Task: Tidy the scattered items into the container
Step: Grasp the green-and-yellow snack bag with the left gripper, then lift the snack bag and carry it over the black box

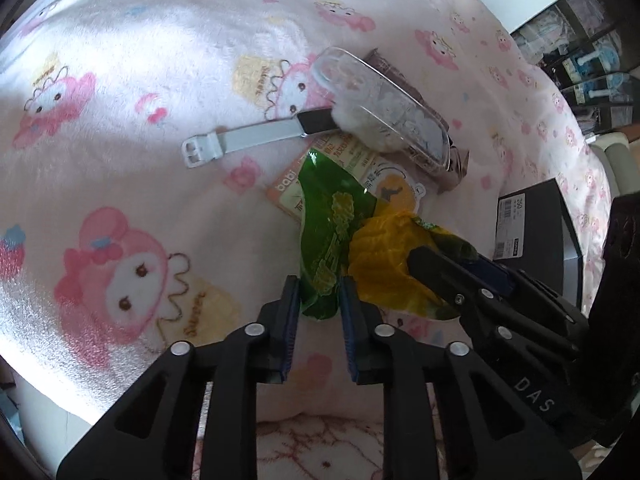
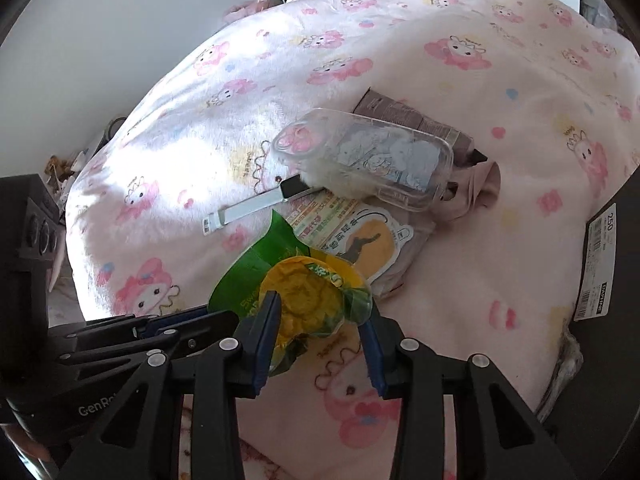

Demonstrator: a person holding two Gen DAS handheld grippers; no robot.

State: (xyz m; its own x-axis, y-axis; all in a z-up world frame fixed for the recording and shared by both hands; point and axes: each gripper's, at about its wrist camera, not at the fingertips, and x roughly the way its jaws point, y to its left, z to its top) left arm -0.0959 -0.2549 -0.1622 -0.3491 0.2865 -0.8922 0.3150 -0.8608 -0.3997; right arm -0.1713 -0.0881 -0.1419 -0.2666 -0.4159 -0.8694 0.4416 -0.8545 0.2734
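Meanwhile, a green-and-yellow snack packet (image 1: pixel 340 236) hangs above the bed (image 1: pixel 120 80), clamped by both left tongs (image 1: pixel 319 294) and right tongs (image 2: pixel 320 320). Watch (image 1: pixel 256 136), clear case (image 1: pixel 380 108) and sachet (image 1: pixel 360 168) remain scattered; the black box (image 1: pixel 532 220) seemingly awaits nearby.

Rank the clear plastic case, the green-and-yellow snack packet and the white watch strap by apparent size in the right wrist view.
1 and 2. Clear plastic case and green-and-yellow snack packet: they look alike, and the packet sits nearer the camera, so unranked.
3. White watch strap: clearly the smallest, a thin strip.
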